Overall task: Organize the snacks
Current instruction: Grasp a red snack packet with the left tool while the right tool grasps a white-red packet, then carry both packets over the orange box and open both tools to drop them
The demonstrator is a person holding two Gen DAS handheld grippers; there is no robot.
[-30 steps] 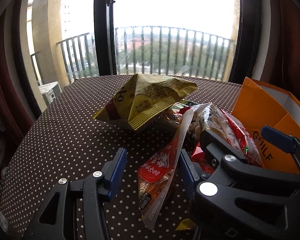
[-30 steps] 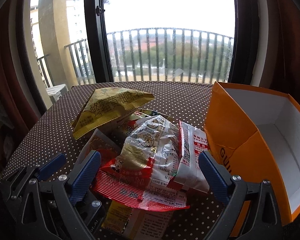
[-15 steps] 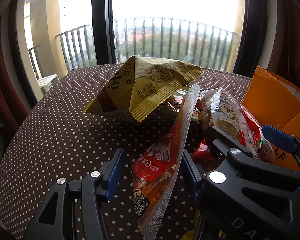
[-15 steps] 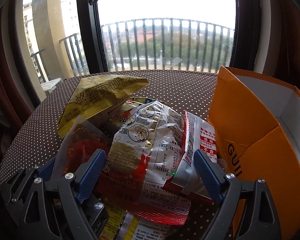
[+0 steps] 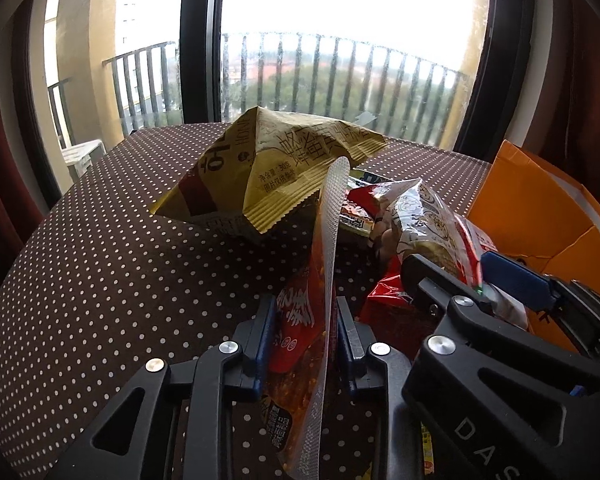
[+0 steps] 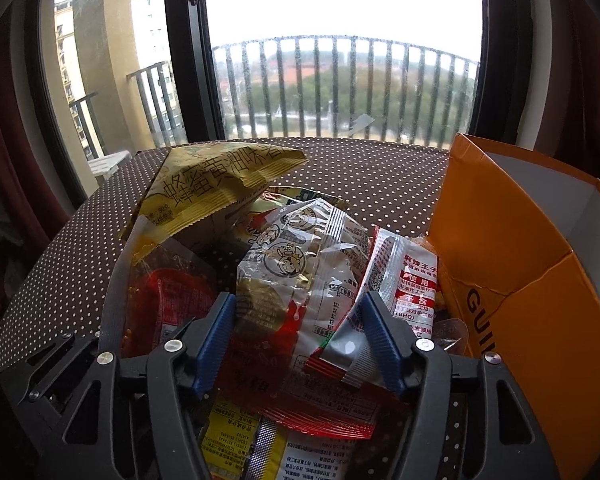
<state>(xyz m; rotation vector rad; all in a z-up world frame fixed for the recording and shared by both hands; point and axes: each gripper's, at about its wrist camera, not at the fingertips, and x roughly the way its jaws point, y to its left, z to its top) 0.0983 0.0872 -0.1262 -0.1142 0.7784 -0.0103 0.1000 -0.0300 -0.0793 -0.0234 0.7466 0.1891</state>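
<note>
A pile of snack packets lies on the dotted tablecloth (image 5: 100, 280). My left gripper (image 5: 306, 328) is shut on a red clear-edged snack packet (image 5: 304, 340) that stands upright between its blue pads. My right gripper (image 6: 300, 328) is closed around a silver and red cartoon packet (image 6: 300, 280); it also shows in the left wrist view (image 5: 432, 220). A white and red packet (image 6: 404, 280) leans against its right finger. A big yellow chip bag (image 5: 268, 168) lies behind; it also shows in the right wrist view (image 6: 216, 188).
An open orange box (image 6: 520, 248) with a white inside stands to the right of the pile, also in the left wrist view (image 5: 540, 216). Yellow and white packets (image 6: 260, 448) lie under the right gripper. A window and balcony railing are behind the table.
Both grippers moved forward into the pile and closed: the left on the red packet, the right around the silver and red packet.
</note>
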